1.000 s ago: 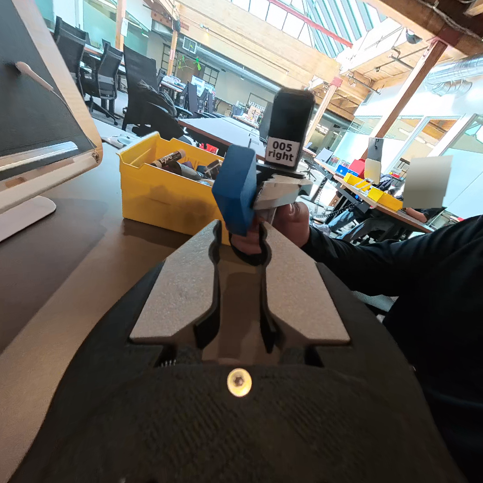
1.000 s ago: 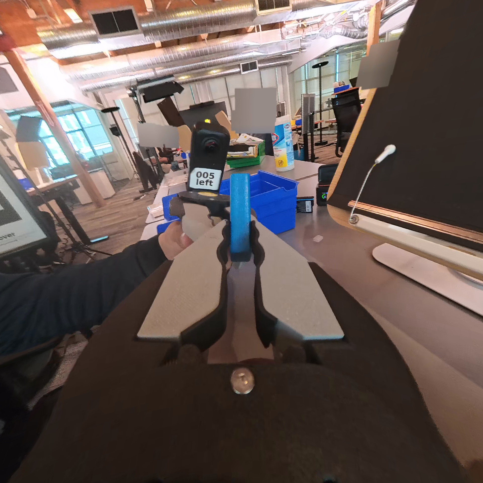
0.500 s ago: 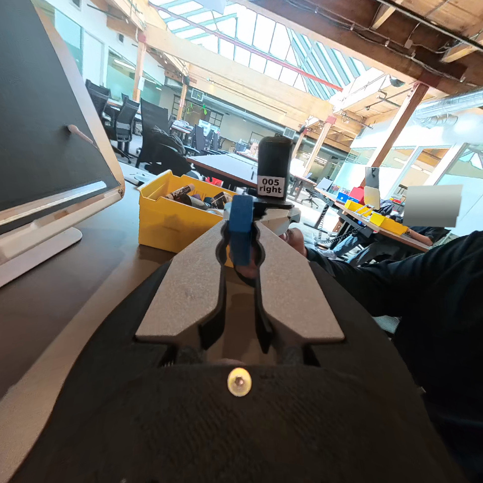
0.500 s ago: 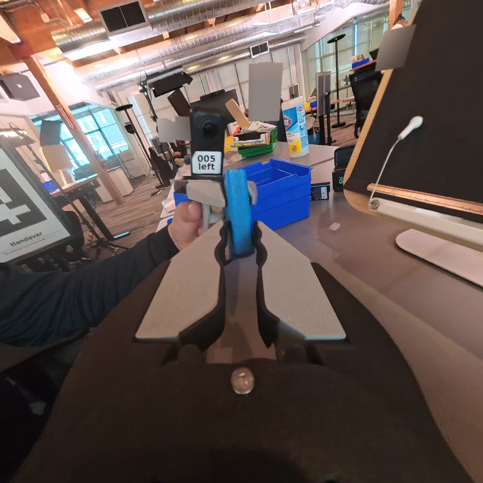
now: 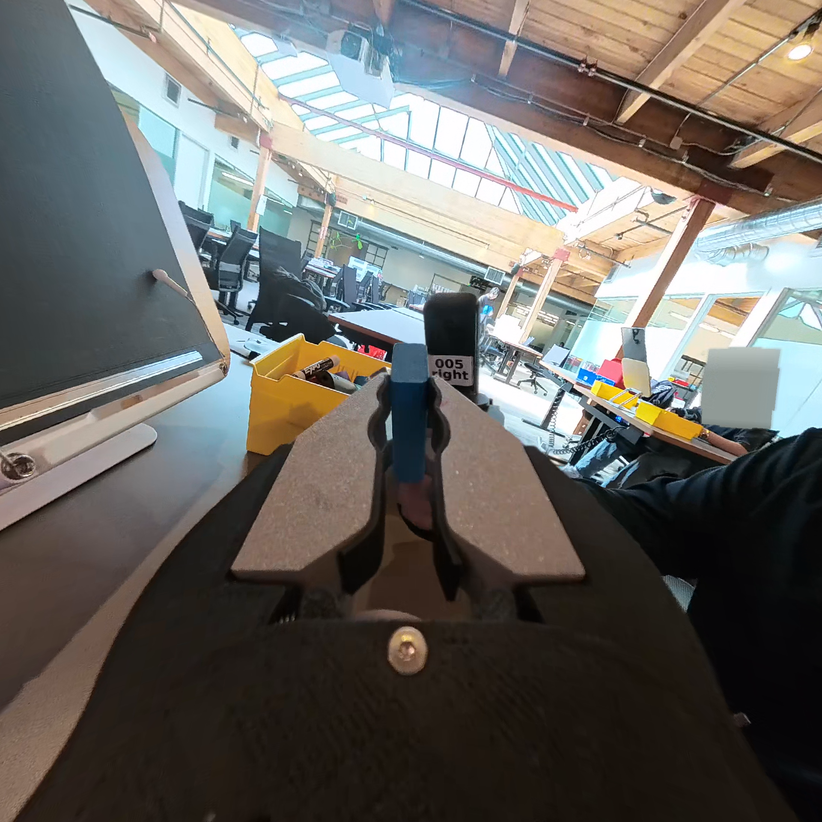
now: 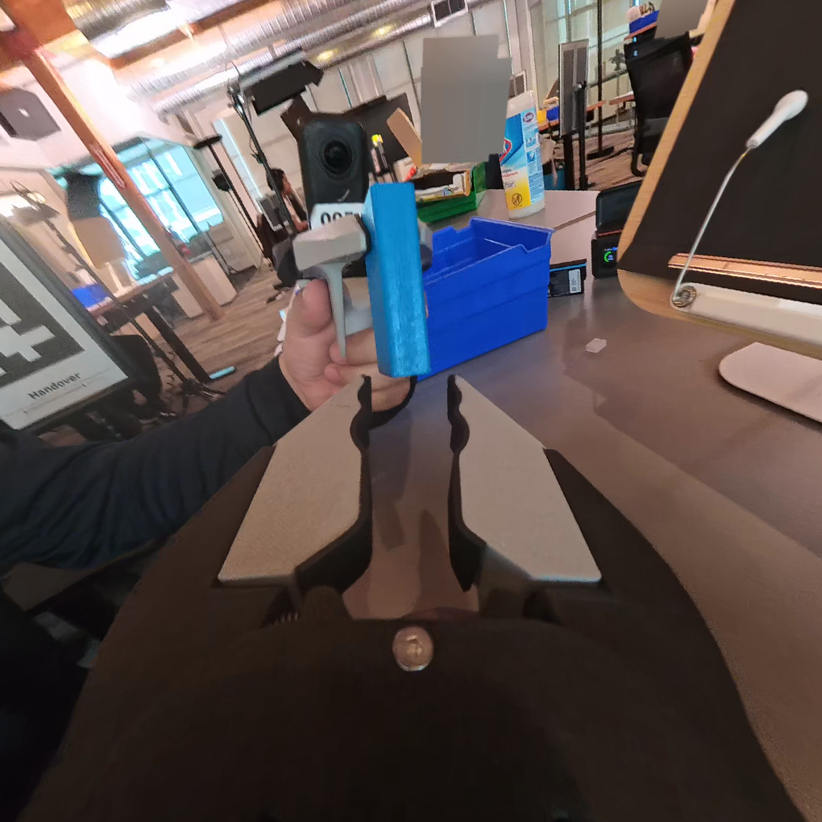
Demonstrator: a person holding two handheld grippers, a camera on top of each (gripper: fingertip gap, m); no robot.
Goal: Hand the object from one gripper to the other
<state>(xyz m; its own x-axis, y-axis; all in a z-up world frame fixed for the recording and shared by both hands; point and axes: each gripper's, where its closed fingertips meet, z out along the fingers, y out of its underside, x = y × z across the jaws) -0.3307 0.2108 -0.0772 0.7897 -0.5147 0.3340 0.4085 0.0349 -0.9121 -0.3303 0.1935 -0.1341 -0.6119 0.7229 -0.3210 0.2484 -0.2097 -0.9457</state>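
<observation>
Blue block [image 5: 408, 418] stands upright above the counter [image 6: 645, 400], clamped between the left gripper [image 5: 410, 396] fingers; the right gripper [image 6: 407, 387] fingers are spread apart just below it, holding nothing.

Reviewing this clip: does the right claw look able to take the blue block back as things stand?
Probably yes. The right claw is open just below the blue block with nothing between them, though the left claw is shut on the block.

Skylights [image 5: 445, 147] lit timber ceiling beams [image 5: 578, 89] above rows of black office chairs [image 5: 276, 284]; silver ducts [image 6: 222, 26] ran overhead.
</observation>
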